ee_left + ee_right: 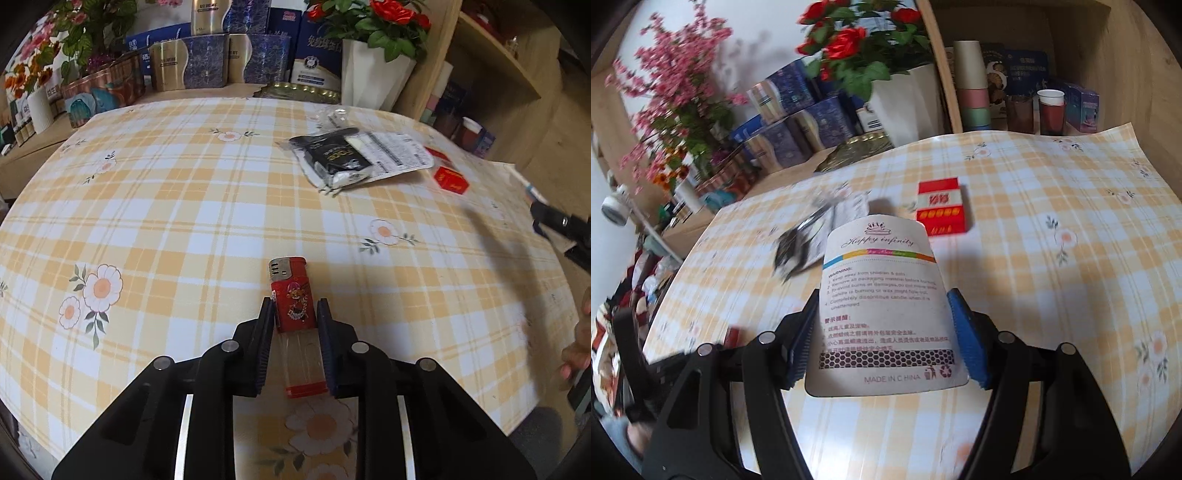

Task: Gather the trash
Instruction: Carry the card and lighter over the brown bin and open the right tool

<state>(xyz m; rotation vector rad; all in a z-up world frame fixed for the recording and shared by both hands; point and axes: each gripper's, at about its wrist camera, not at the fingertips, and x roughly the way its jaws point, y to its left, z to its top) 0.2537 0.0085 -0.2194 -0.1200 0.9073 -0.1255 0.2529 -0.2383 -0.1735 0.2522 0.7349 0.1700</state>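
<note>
My left gripper (294, 308) is shut on a red lighter (295, 314) that rests on the checked tablecloth (166, 206). My right gripper (884, 299) is shut on a white candle-packaging card (882, 295), held above the table; the card also shows edge-on at the right of the left wrist view (526, 182). A black-and-clear plastic wrapper (354, 157) lies at the far right of the table and appears blurred in the right wrist view (812, 236). A red cigarette pack (941, 210) lies beyond the card, also in the left wrist view (450, 180).
A white pot of red roses (373, 70), blue and gold boxes (203, 62) and a gold tray (299, 92) line the table's far edge. A wooden shelf (1015, 99) with cups stands at the right. The tablecloth corner (1126, 129) curls up.
</note>
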